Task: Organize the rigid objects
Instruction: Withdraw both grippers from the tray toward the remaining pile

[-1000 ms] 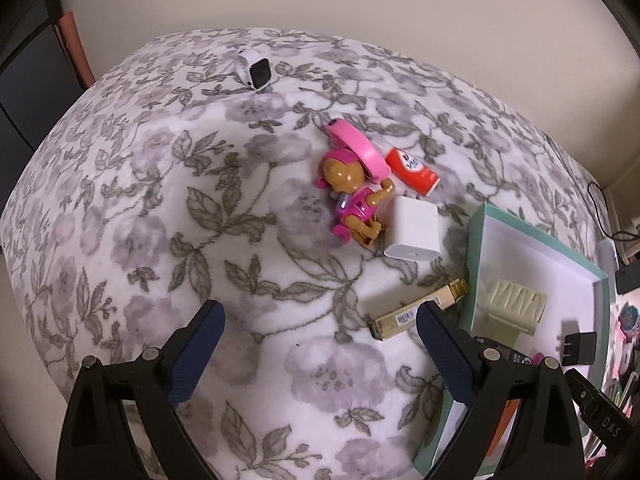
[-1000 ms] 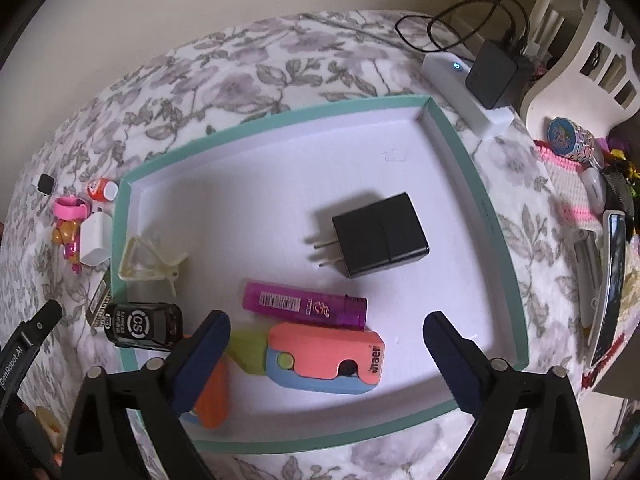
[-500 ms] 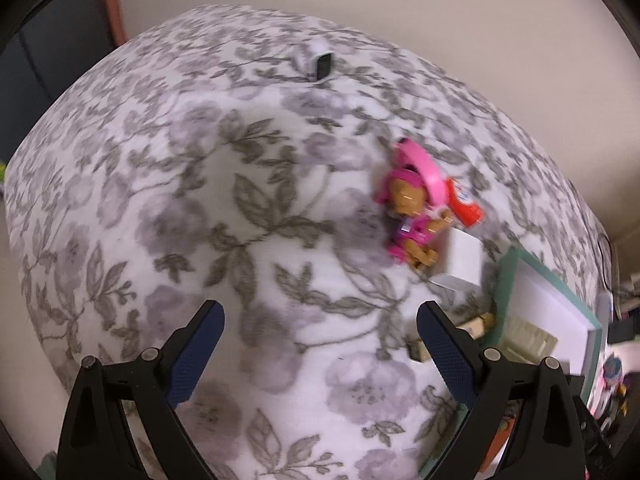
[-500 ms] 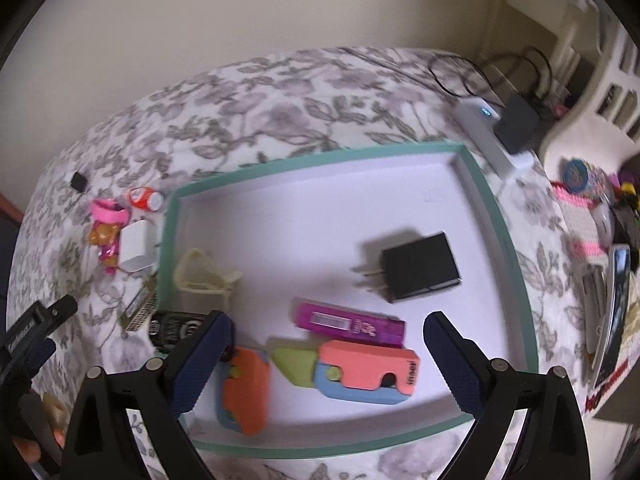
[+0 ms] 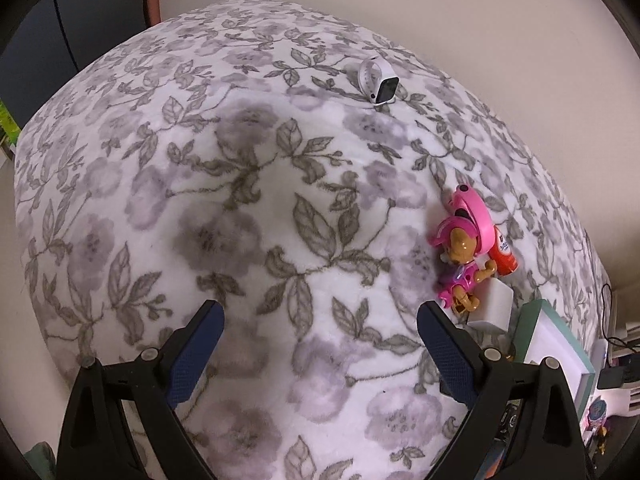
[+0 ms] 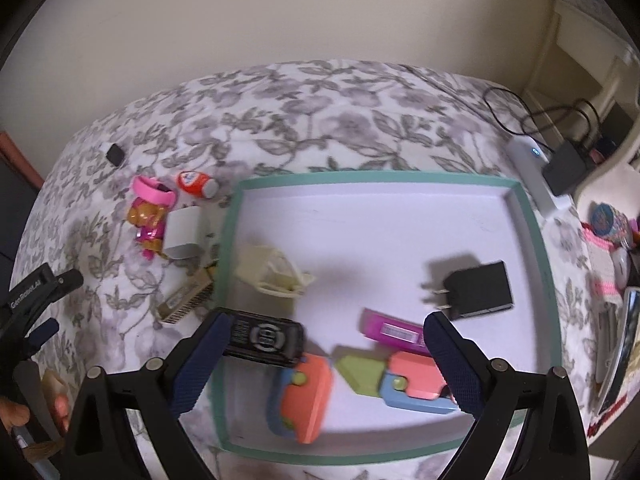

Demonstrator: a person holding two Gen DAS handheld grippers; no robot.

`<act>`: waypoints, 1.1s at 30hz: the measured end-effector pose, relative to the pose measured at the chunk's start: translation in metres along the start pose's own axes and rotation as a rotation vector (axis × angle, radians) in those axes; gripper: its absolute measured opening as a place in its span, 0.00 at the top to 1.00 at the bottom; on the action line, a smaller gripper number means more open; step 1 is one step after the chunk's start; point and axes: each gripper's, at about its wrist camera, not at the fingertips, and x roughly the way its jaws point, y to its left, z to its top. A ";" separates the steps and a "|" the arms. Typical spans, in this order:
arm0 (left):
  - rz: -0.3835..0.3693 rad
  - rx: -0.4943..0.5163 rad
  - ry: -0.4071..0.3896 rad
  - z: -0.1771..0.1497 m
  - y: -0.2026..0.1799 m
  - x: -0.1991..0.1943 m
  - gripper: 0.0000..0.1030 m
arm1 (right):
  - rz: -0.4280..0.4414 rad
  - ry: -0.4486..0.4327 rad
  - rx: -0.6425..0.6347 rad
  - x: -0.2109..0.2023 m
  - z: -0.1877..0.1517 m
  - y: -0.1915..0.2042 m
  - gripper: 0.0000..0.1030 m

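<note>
the left gripper point(image 5: 318, 330) has swung away from the teal tray point(image 6: 536, 240) over the last second and now looks out over open flowered blanket point(image 5: 240, 200), its jaws spread with nothing between them. the white smartwatch point(image 5: 378, 80), which sat far off at the top of its view a second ago, is now closer to centre, so my guess is that is what it is turning toward.

the right gripper point(image 6: 320, 354) has pulled back a little from the tray, jaws spread and empty. the tray already holds the black charger point(image 6: 478, 290), the magenta lighter point(image 6: 394, 332), a cream clip point(image 6: 272, 272), two orange-and-blue folding toys point(image 6: 304, 394) and a black toy car point(image 6: 262, 336) perched at its left rim.

still out on the blanket, just left of the tray, are the pink pup figure point(image 5: 460, 264), the pink ring point(image 5: 476, 216) touching it, the orange mushroom piece point(image 5: 505, 256), the white adapter cube point(image 5: 494, 306) and a gold-edged bar point(image 6: 186, 300). the watch lies well apart from them all, so i would say the sorting is about half done.
</note>
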 end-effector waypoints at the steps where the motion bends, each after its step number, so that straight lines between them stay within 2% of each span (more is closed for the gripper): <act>1: -0.003 0.005 0.003 0.001 0.000 0.001 0.06 | 0.001 -0.001 -0.008 0.001 0.001 0.003 0.04; 12: 0.007 0.055 0.088 0.005 -0.009 0.021 0.06 | 0.049 0.003 -0.139 0.017 0.014 0.053 0.04; 19: 0.003 0.062 0.117 0.014 -0.013 0.031 0.06 | 0.088 0.020 -0.145 0.033 0.029 0.068 0.05; 26: -0.039 0.026 0.100 0.040 -0.014 0.037 0.06 | 0.101 0.027 -0.153 0.046 0.045 0.079 0.11; 33: -0.014 -0.021 0.061 0.080 0.010 0.043 0.06 | 0.140 -0.014 -0.159 0.045 0.068 0.092 0.12</act>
